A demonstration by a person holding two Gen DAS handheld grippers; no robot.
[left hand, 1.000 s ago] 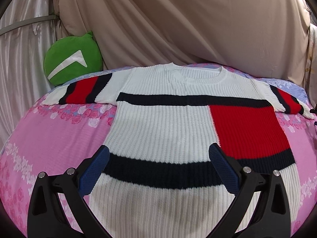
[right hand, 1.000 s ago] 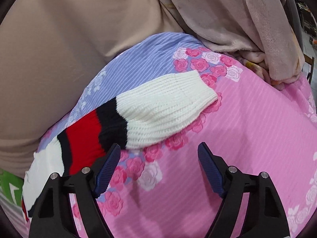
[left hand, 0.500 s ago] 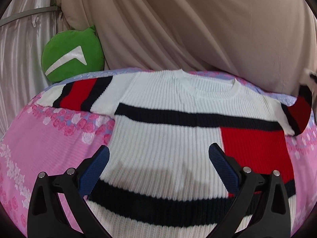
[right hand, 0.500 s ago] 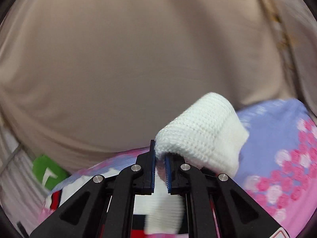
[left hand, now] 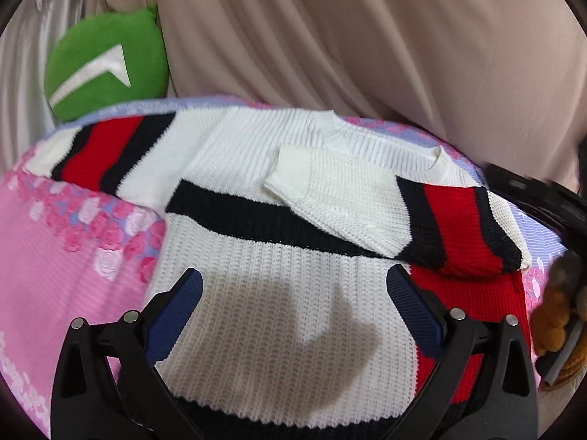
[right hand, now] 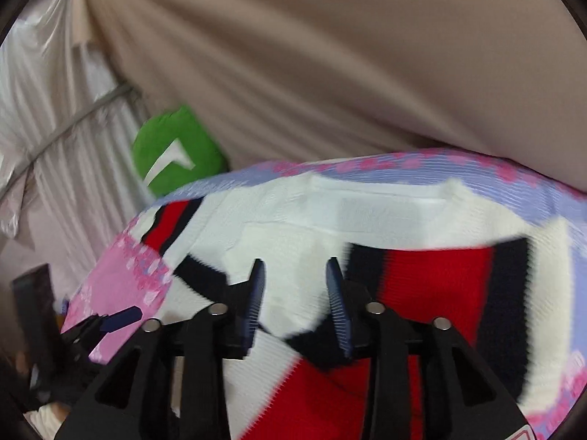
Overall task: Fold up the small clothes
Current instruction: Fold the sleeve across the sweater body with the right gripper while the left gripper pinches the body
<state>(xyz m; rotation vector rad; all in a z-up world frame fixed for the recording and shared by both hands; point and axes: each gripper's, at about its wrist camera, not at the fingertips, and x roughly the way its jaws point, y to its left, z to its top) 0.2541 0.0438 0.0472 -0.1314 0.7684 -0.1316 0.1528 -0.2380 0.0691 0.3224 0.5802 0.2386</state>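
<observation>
Lying flat on the bed (left hand: 55, 293), the sweater (left hand: 264, 293) has its collar toward the far edge and its hem toward the near edge, under the left gripper (left hand: 293, 315). One sleeve (left hand: 422, 216) is already crossed over the chest, its white cuff pointing toward the middle of the sweater and its red and black bands near the shoulder. The other sleeve (left hand: 106, 154) is not yet folded: it stretches out along the far edge toward the far left corner, its long axis running sideways and away from the body, just below a green cushion (left hand: 106, 69).

The left gripper hovers over the lower front of the sweater with its jaws spread wide and nothing between them. The unfolded sleeve lies up and to the left of it, and this gripper looks the nearer of the two. The right gripper (right hand: 295, 293) hangs above the folded sleeve with its jaws parted and nothing pinched; that view is blurred. The likely next move is for the left gripper to reach for the outstretched cuff and carry it across the chest.
</observation>
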